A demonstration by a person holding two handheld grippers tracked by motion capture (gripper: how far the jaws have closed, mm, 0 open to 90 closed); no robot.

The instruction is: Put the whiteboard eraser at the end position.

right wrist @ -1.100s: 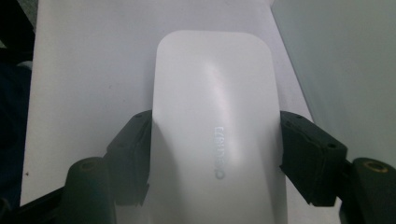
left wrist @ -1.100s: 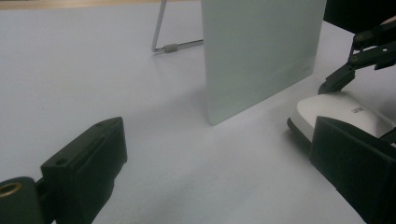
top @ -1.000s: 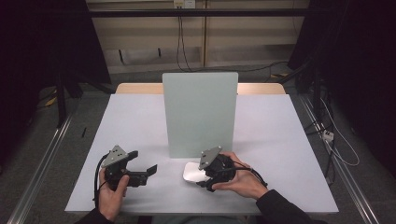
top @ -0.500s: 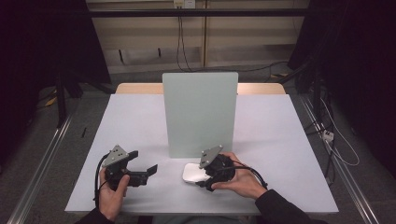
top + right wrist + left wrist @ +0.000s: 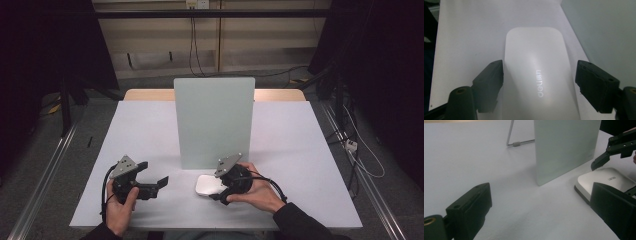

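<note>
Mouse [image 5: 536, 75] flat on counter [image 5: 150, 130], just before upright panel [image 5: 214, 120]. My right hand-held gripper [image 5: 539, 77] just opened, jaws straddling it, right pad clear. Left hand-held gripper [image 5: 541, 212] spread, empty.

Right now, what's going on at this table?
A person works two handheld tools at a white table. The right tool straddles a flat white mouse lying before an upright pale green panel; its jaws have just been opening, with a gap on the right side. The left tool waits open, holding nothing.
</note>
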